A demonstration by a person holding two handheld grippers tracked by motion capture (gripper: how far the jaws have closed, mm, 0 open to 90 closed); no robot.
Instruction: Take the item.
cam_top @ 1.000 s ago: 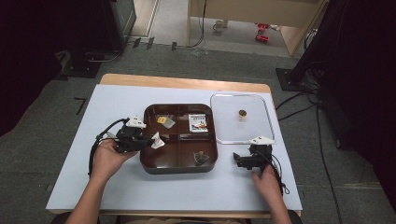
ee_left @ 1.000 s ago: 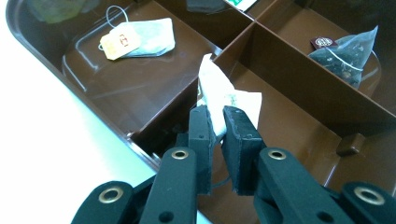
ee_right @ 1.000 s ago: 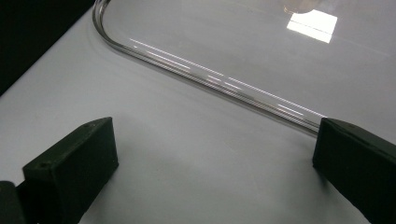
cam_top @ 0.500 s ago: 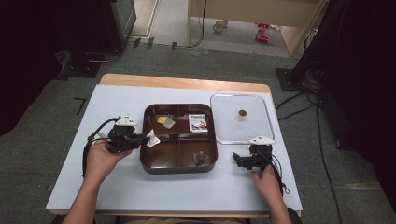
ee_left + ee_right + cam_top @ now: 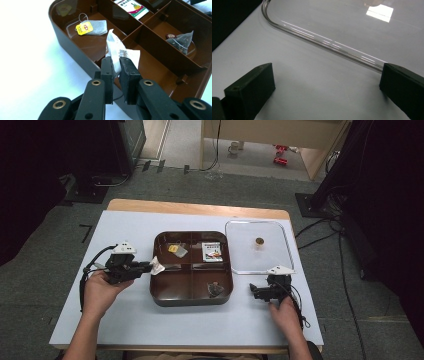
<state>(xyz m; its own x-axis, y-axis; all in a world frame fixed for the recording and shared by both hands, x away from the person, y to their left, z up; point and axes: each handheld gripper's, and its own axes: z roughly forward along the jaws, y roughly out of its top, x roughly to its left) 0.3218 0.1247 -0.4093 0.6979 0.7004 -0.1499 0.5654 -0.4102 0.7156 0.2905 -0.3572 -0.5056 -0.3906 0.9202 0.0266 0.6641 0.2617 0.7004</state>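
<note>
- Left gripper (image 5: 115,67) fingers clamp a white tea sachet (image 5: 117,51) over the brown tray's (image 5: 156,292) left rim; bare tabletop (image 5: 115,320) lies beside the tray.
- Sachet crumpled, translucent.
- Right gripper (image 5: 324,87) fingers apart, right of the tray.

- White sachet (image 5: 117,53): lower end hidden btwn the jaws of the left gripper (image 5: 117,72); print on it too blurred to read.
- Brown tray (image 5: 75,53): cut off at top, right & bottom edges of left gripper view; near wall partly behind the jaws.
- Printed packet (image 5: 131,7): top cut off by frame edge, text unreadable.
- Clear lid (image 5: 352,27): runs out of right gripper view at top & right; its knob (image 5: 372,2) clipped at top edge.
- Pyramid tea bag (image 5: 215,289): too small in high view to tell details.
</note>
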